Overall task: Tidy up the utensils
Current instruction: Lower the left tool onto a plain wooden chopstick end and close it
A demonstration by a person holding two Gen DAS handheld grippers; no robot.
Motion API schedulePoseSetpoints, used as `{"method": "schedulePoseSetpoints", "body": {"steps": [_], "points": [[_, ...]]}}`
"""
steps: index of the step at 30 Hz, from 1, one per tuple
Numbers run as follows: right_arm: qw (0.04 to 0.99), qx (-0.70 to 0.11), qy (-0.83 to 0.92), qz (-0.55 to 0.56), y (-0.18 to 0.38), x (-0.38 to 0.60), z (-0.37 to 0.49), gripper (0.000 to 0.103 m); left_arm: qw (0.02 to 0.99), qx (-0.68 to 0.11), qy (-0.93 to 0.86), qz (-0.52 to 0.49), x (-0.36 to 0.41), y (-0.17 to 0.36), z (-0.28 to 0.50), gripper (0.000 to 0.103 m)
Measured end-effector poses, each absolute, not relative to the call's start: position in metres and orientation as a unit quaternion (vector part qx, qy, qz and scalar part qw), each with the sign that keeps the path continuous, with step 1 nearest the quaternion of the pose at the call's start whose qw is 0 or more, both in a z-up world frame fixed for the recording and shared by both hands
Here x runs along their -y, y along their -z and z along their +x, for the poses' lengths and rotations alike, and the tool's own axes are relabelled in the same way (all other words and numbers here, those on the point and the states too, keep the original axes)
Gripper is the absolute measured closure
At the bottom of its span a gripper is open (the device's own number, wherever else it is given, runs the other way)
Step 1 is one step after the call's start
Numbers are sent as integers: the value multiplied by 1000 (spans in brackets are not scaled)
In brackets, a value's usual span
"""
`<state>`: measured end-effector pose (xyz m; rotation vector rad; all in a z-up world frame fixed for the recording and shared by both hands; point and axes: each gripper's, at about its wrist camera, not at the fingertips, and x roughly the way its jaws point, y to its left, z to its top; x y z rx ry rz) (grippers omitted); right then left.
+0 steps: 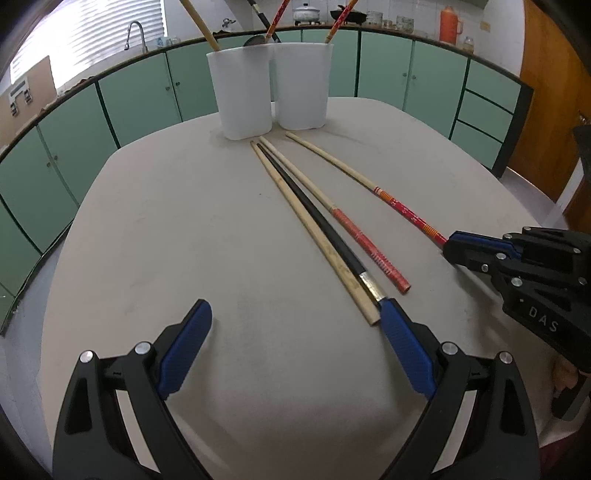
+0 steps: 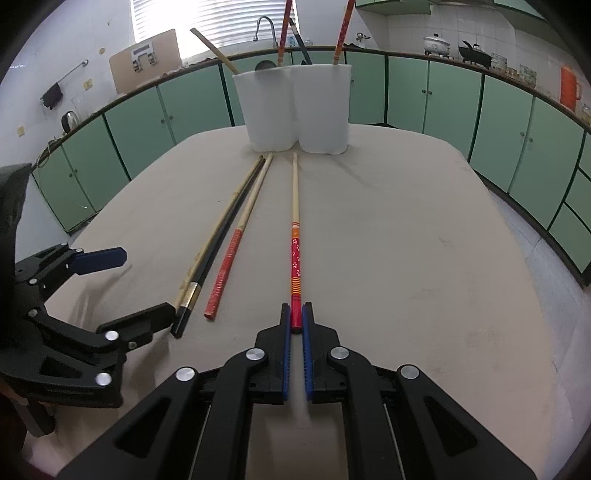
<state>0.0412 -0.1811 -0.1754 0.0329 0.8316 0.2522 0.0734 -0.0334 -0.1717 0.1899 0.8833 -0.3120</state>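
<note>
Several chopsticks lie on the beige table (image 1: 166, 221). My right gripper (image 2: 295, 317) is shut on the red end of a red-flowered chopstick (image 2: 295, 251), which also shows in the left wrist view (image 1: 402, 212) and rests on the table. My left gripper (image 1: 295, 314) is open; its right finger (image 1: 402, 343) touches the end of a black chopstick (image 1: 321, 225). A plain bamboo chopstick (image 1: 314, 236) and a red-handled chopstick (image 1: 354, 232) lie beside the black one. Two white cups (image 1: 243, 92) (image 1: 301, 85) stand at the far edge and hold a few utensils.
Green cabinets (image 1: 129, 99) curve behind the table. A counter with a sink tap (image 1: 135, 33), pots and an orange flask (image 1: 448, 24) runs above them. A wooden door (image 1: 546, 110) is at the right.
</note>
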Motion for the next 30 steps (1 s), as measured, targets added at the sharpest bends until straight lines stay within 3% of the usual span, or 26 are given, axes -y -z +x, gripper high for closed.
{"method": "schedulePoseSetpoints", "body": {"steps": [17,22,30], "points": [[904,-405,-136,17,176,180,39,96,892,-439,90,65,8,172,82,20],[900,-406,-158,11,177,180,37,93,891,-438,98,62,13,171,82,26],[898,-407,-168,18,178,185,36,92,892,-437,95,57,11,172,77,26]]}}
